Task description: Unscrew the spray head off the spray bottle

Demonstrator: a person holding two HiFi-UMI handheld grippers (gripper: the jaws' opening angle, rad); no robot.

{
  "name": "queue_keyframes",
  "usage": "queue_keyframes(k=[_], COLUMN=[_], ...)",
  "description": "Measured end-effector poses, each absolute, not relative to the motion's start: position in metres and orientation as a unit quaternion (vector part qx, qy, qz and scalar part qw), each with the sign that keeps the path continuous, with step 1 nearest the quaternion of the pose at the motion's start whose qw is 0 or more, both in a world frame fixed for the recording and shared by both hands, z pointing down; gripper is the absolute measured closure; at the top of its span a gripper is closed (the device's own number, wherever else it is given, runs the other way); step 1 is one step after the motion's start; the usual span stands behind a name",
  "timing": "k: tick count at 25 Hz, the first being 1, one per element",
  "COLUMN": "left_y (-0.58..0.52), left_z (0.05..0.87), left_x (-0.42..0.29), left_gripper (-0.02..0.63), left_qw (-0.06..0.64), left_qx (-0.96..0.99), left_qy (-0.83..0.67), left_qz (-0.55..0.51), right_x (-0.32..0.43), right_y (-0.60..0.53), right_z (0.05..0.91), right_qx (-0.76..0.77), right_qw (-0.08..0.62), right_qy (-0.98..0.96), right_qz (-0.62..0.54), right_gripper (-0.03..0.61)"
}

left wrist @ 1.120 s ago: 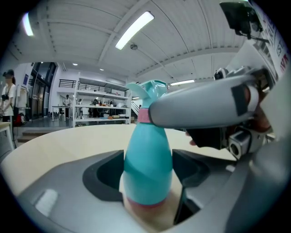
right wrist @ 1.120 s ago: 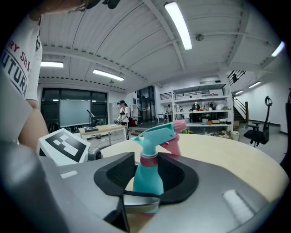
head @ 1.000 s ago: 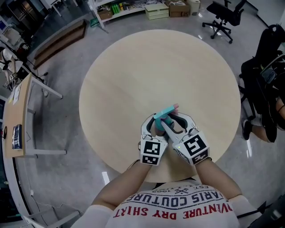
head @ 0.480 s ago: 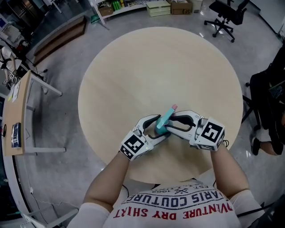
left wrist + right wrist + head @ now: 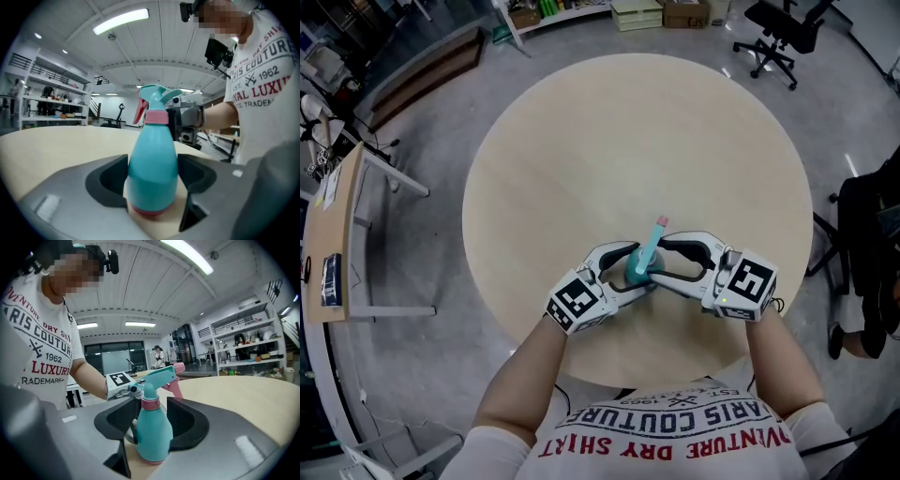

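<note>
The left claw [image 5: 628, 270] is reaching in from 8 o'clock and is clamping the wide body of the spray bottle [image 5: 152, 159], one pad pressing on each side. The right claw [image 5: 671, 262] is coming from 4 o'clock. Its jaws have just been opening and are now standing apart around the bottle's upper part, without pressing on it.

The bottle is standing upright on the counter [image 5: 581, 141]. It is showing a teal body, a pink base and a pink collar [image 5: 150, 403]. The teal spray head [image 5: 157, 376] is still sitting on the neck, with its nozzle pointing toward 1 o'clock.

The bottle is staying near the counter's 6 o'clock edge, close to the person. The broad round top is stretching away toward 12 o'clock. An office chair [image 5: 778, 37] is standing on the floor beyond 1 o'clock.
</note>
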State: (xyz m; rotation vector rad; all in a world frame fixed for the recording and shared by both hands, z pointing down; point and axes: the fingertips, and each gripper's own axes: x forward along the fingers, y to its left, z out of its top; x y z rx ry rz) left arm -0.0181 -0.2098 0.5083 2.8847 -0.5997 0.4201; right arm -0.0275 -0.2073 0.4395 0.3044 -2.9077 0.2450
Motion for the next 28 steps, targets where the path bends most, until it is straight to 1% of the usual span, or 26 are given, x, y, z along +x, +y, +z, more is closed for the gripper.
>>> queue_keyframes(k=[2,5,7,10,13,14,15,16,18,23,25,28], left_y=[-0.213,-0.220,-0.220,-0.216,-0.217,-0.217,-0.217,-0.218,-0.219,-0.215,-0.211,-0.201], left_z=[0.508,0.510,0.511,0.510,0.510,0.510,0.511,0.512,0.513,0.514,0.514,0.515], left_x=[-0.019,-0.024,-0.024,-0.019,-0.018,-0.018,-0.018,-0.018,-0.016,-0.011,-0.009,-0.011], left_gripper=[0.287,0.287,0.287,0.287,0.287,0.287,0.288,0.287,0.288,0.287,0.288,0.288], left_qw=[0.080,0.099,0.109,0.114,0.115,0.115,0.115,0.115,0.114,0.105,0.097,0.083], left_qx=[0.954,0.918,0.896,0.877,0.865,0.863,0.861,0.861,0.862,0.887,0.915,0.962], left_qy=[-0.255,-0.364,-0.415,-0.451,-0.472,-0.477,-0.480,-0.481,-0.479,-0.430,-0.368,-0.220], left_qz=[0.137,0.124,0.116,0.117,0.124,0.124,0.123,0.122,0.121,0.131,0.133,0.137], right_x=[-0.024,-0.017,-0.015,-0.021,-0.031,-0.032,-0.031,-0.030,-0.027,-0.026,-0.025,-0.024], right_y=[-0.203,-0.202,-0.202,-0.203,-0.207,-0.209,-0.210,-0.212,-0.214,-0.210,-0.207,-0.199], right_z=[0.436,0.439,0.442,0.441,0.443,0.444,0.445,0.447,0.448,0.445,0.445,0.445], right_qx=[0.148,0.231,0.274,0.299,0.303,0.310,0.317,0.322,0.323,0.272,0.227,0.136], right_qw=[0.090,0.082,0.082,0.081,0.095,0.097,0.099,0.103,0.108,0.088,0.083,0.073], right_qy=[-0.982,-0.968,-0.957,-0.950,-0.948,-0.945,-0.943,-0.941,-0.940,-0.958,-0.970,-0.986], right_qz=[0.075,0.058,0.050,0.044,0.028,0.023,0.021,0.020,0.020,0.031,0.041,0.064], right_gripper=[0.369,0.368,0.380,0.387,0.387,0.396,0.430,0.434,0.436,0.443,0.443,0.446])
